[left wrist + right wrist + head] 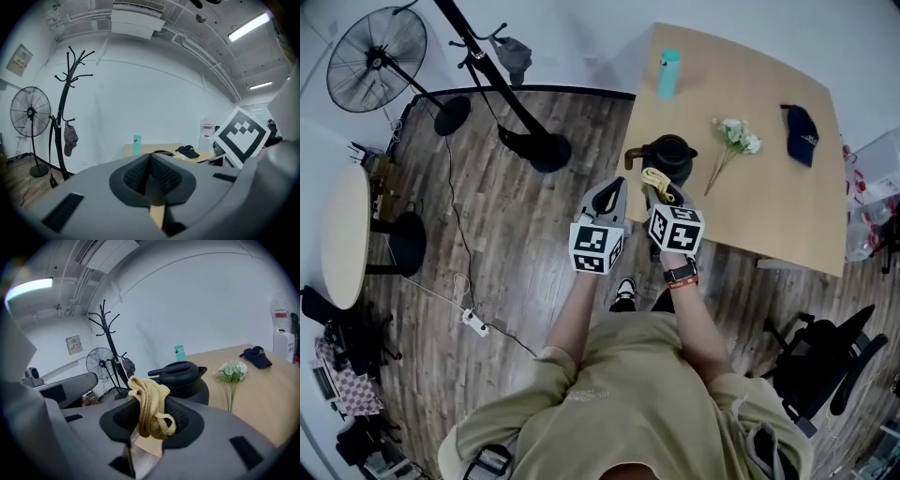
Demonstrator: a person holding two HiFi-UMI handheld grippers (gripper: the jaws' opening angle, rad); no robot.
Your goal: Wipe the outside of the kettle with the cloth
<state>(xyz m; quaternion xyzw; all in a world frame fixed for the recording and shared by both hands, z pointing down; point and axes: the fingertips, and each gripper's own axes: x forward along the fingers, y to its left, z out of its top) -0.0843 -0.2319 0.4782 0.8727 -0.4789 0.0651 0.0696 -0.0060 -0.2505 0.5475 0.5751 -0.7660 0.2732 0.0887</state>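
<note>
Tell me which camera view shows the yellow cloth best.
The right gripper view: the cloth fills the centre, bunched and clamped in the right tool, with the kettle behind it. The head view shows only a small yellow scrap at that tool's tip by the kettle. The left gripper view does not show it.

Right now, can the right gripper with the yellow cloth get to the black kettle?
Probably yes. The right gripper, shut on the cloth, sits just in front of the kettle at the table edge, and nothing stands between them.
</note>
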